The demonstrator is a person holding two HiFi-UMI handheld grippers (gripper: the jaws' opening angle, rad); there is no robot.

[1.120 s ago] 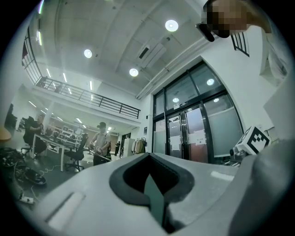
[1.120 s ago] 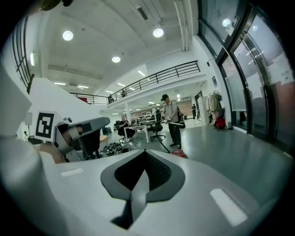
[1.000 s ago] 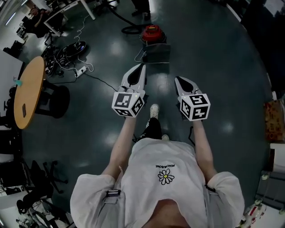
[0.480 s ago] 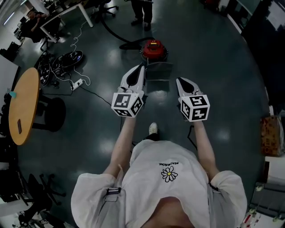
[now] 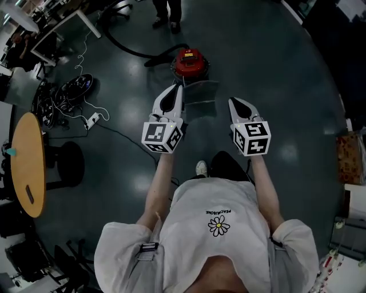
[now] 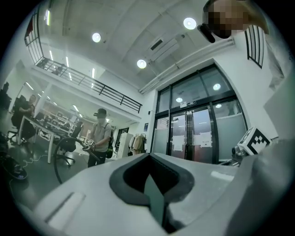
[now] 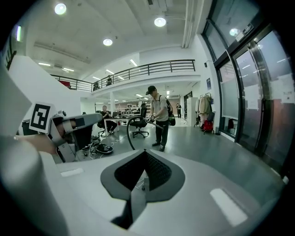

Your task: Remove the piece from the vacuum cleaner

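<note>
A red vacuum cleaner [image 5: 190,63] stands on the dark floor ahead of me. Its black hose [image 5: 123,47] curves off to the upper left, towards a standing person [image 5: 166,11]. A grey rectangular shape [image 5: 201,95] lies just in front of the vacuum, between my two grippers. My left gripper [image 5: 176,87] and right gripper [image 5: 234,102] are held out at chest height, both shut and empty, short of the vacuum. The right gripper view shows that person [image 7: 160,120] holding the hose [image 7: 132,125]. The person [image 6: 99,137] also shows in the left gripper view.
A round wooden table [image 5: 26,163] stands at the left, with a black chair base [image 5: 71,160] beside it. Tangled cables and a power strip [image 5: 86,117] lie on the floor at the upper left. Boxes [image 5: 350,150] sit at the right edge.
I have walked forward: the vacuum and the grey shape have come closer to my grippers. Both grippers stay shut in the same pose.
</note>
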